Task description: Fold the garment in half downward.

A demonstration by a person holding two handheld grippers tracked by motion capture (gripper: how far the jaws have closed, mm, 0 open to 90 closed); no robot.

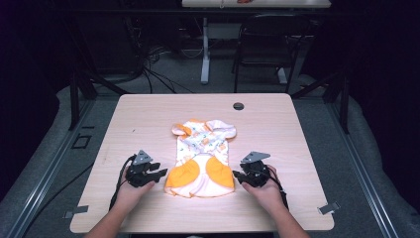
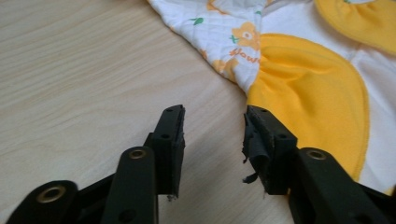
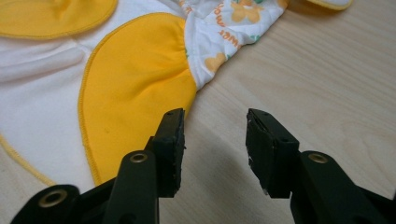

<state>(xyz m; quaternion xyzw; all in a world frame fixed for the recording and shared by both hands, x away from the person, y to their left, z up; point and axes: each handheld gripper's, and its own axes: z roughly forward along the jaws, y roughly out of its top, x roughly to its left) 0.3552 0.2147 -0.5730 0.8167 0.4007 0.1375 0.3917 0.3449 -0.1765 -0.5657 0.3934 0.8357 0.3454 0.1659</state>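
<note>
Both forearms are extended from the table's near edge. Held low over the wood, the left gripper and right gripper are each spread wide and empty. Between them, near the table's middle, a white-and-yellow baby garment is laid flat, just beside each gripper's jaws, untouched.

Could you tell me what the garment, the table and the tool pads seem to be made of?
Garment: soft cotton-like knit, matte; the printed white part looks quilted, and the yellow panels have stitched, gathered edges. Table: pale wood-grain top, probably laminate, with a slight sheen. Pads: black, rubbery-looking, frayed at the edges.
</note>
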